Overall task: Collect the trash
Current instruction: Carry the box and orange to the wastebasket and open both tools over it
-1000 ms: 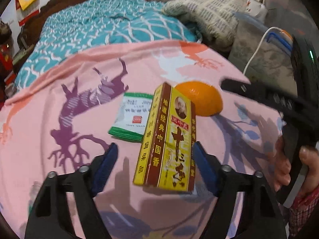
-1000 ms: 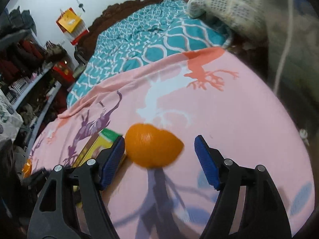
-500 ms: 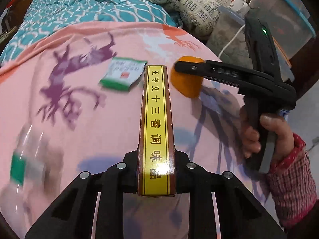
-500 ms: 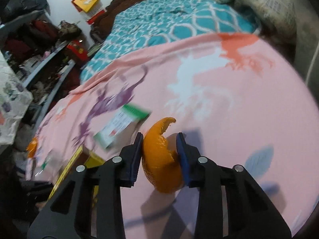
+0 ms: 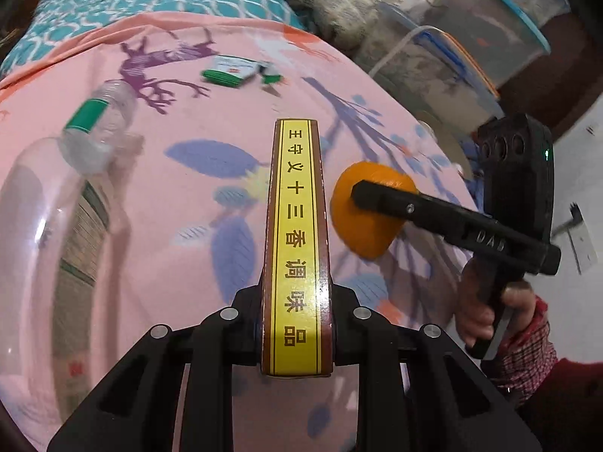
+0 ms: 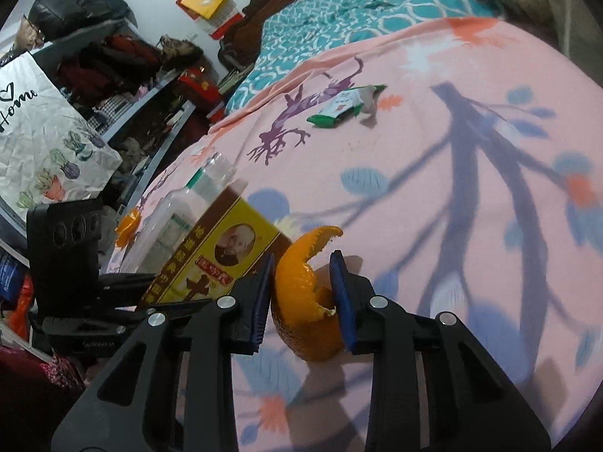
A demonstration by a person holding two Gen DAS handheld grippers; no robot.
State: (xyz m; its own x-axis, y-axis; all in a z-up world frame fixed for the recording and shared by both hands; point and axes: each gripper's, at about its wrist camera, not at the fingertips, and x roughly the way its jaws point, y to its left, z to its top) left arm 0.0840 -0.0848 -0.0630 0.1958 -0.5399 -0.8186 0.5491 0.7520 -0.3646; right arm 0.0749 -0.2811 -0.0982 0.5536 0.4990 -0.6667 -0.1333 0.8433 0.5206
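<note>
My left gripper is shut on a yellow and brown spice box and holds it edge-up above the pink bedspread. The box also shows in the right wrist view. My right gripper is shut on an orange peel, which also shows in the left wrist view just right of the box. A green and white sachet lies farther up the spread and shows in the right wrist view too. Clear plastic bottles lie at the left.
A large clear bottle lies close at the left. Plastic storage bins stand past the bed's right side. A teal quilt covers the far half of the bed. Cluttered shelves and a white bag are on the left.
Both grippers closed, the left on the spice box and the right on the orange peel, then lifted them and carried them back toward the near edge of the spread. The sachet stayed put.
</note>
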